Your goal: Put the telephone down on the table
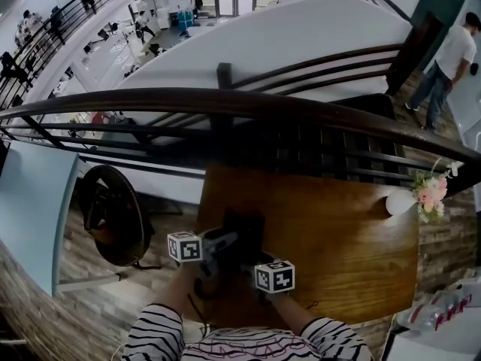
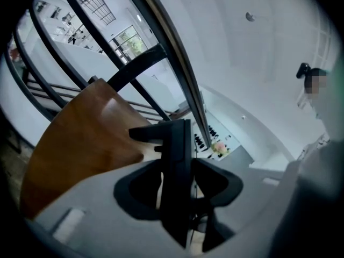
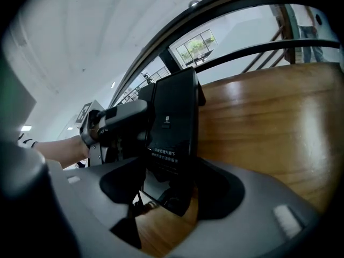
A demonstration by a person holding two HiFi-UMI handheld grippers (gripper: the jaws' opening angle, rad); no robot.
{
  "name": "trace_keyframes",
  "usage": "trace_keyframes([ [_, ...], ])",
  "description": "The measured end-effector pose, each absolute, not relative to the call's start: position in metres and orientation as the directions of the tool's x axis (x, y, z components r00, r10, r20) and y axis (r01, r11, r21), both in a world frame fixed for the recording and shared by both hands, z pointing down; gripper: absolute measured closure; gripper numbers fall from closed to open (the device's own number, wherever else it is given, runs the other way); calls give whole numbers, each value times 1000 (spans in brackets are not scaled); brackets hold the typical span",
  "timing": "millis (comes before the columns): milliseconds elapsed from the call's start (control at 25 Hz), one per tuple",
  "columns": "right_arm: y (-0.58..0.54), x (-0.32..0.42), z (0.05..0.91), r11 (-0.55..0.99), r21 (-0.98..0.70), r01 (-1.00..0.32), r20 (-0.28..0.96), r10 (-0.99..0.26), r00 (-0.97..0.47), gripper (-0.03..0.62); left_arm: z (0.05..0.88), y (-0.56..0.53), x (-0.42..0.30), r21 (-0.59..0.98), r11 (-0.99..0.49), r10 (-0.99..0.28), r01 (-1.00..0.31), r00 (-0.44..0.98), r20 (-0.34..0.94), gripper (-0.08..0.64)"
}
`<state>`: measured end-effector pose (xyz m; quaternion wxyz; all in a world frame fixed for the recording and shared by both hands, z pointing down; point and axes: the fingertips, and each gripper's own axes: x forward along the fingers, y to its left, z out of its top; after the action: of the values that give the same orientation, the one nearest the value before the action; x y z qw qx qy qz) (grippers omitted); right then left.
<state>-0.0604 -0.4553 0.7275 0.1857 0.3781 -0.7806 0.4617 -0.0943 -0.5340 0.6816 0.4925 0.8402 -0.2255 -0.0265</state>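
Note:
A black telephone (image 1: pixel 242 235) is held over the near left part of the brown wooden table (image 1: pixel 346 239), between both grippers. My left gripper (image 1: pixel 224 244) grips its left side and my right gripper (image 1: pixel 254 265) its near right side. In the left gripper view the telephone (image 2: pixel 177 160) stands edge-on between the jaws, which are shut on it. In the right gripper view its flat black face with small print (image 3: pixel 174 128) fills the gap between the jaws, with the left gripper's fingers (image 3: pixel 121 117) clamped on its far side. Its lower edge hangs close over the wood; whether it touches, I cannot tell.
A white vase with pink flowers (image 1: pixel 425 195) stands at the table's far right corner. A dark curved railing (image 1: pixel 225 102) runs just behind the table. A round black seat (image 1: pixel 113 215) sits on the floor to the left. Packets (image 1: pixel 443 310) lie at the lower right.

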Motion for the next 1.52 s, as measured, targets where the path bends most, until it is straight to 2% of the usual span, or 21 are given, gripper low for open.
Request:
trace_keyframes([
  [360, -461, -63, 743, 247, -593, -766, 658, -400, -638, 305, 703, -544, -95, 865, -375, -364, -332, 911, 192, 365],
  [760, -463, -63, 746, 254, -575, -778, 665, -409, -625, 313, 715, -548, -100, 881, -357, -374, -309, 912, 169, 350],
  [1000, -461, -65, 744, 256, -570, -781, 663, -419, -621, 307, 712, -548, -102, 861, -373, -390, -345, 901, 192, 339],
  [1240, -456, -58, 728, 243, -568, -787, 652, -450, -610, 308, 702, -547, -109, 806, -386, -437, -449, 858, 268, 325],
  [1520, -441, -48, 711, 240, -555, -797, 644, -483, -594, 308, 684, -537, -124, 763, -387, -509, -517, 810, 291, 275],
])
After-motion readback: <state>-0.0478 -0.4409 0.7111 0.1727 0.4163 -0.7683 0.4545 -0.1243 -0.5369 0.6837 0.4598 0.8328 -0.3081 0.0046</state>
